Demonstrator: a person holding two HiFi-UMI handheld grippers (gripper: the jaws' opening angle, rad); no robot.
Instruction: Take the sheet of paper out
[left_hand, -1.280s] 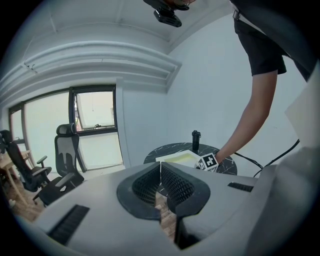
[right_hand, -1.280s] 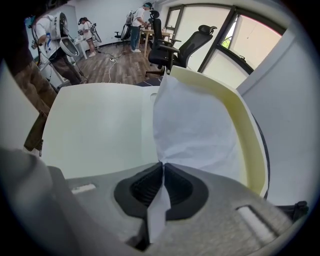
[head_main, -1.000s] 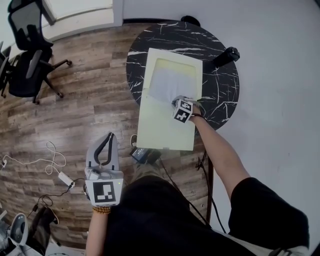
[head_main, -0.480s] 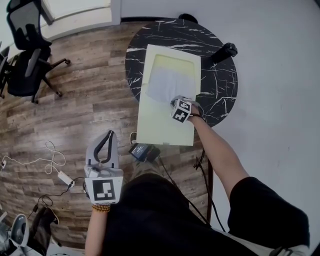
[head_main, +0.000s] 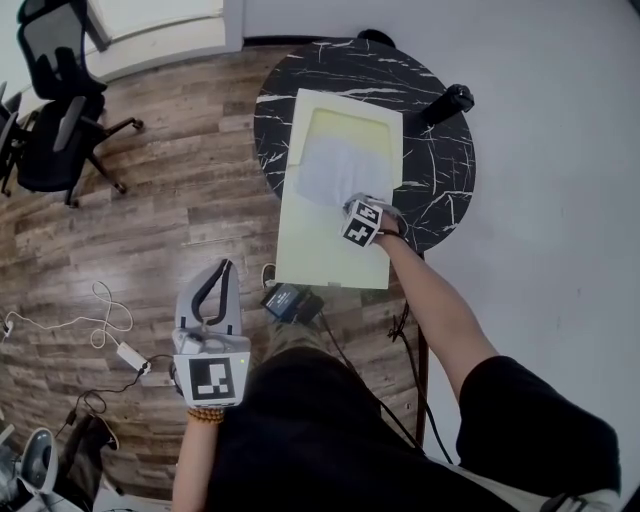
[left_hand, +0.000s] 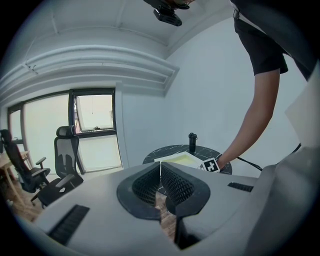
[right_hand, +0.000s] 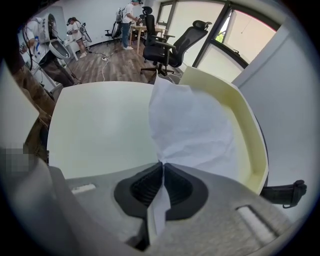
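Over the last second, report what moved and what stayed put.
Nothing has visibly moved. The right gripper stays shut on the near edge of the sheet of paper, which still lies in the pale yellow tray on the round black table. The left gripper remains shut and empty, held low over the wooden floor.

Pale grey rounded shells on left gripper (left_hand: 160, 169) and right gripper (right_hand: 162, 165); black ribbed jaw pads (left_hand: 176, 183). Black-and-white marker cube (head_main: 362, 224) on each. Person: black short-sleeved top (head_main: 520, 420); bracelet (head_main: 205, 414) at left wrist, seemingly brown beads.
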